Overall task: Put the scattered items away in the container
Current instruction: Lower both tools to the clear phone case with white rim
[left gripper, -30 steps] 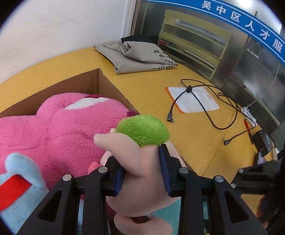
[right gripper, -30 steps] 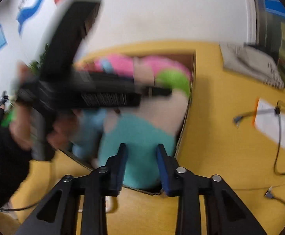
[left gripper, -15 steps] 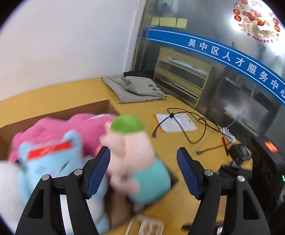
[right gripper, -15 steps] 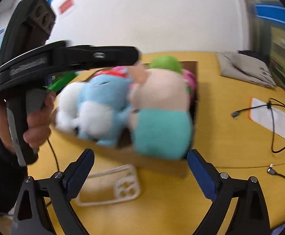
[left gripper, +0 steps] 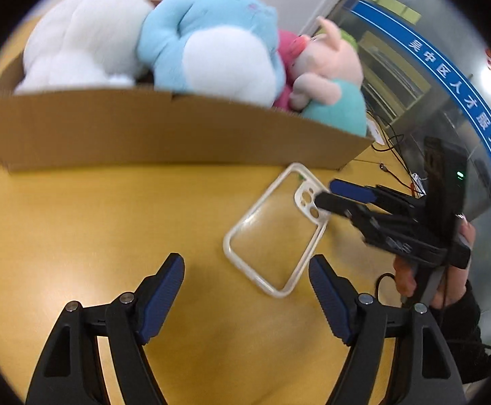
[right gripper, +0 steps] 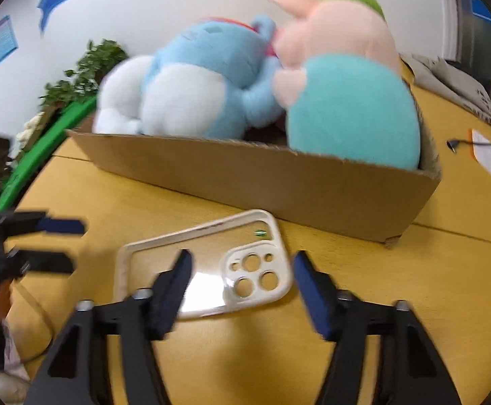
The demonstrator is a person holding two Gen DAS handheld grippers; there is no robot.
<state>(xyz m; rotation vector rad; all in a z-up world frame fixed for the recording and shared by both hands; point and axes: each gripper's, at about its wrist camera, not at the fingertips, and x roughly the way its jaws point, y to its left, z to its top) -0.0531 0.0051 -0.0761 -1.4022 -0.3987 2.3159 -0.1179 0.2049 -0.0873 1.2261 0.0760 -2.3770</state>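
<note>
— While the phone case (right gripper: 205, 266) lies flat on the surface beside the box (right gripper: 262, 182), the right gripper (right gripper: 240, 278) has been closing around its camera end, nothing clamped.
— Might skid away; the left gripper (left gripper: 247, 281) hangs apart, empty.

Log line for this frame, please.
plush toys in box | phone case on table | right gripper closing over case, open | left gripper open, empty

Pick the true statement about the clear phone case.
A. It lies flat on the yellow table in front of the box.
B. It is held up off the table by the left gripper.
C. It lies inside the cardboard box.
A: the clear phone case lies flat on the yellow table, just in front of the cardboard box, outside it.
</note>
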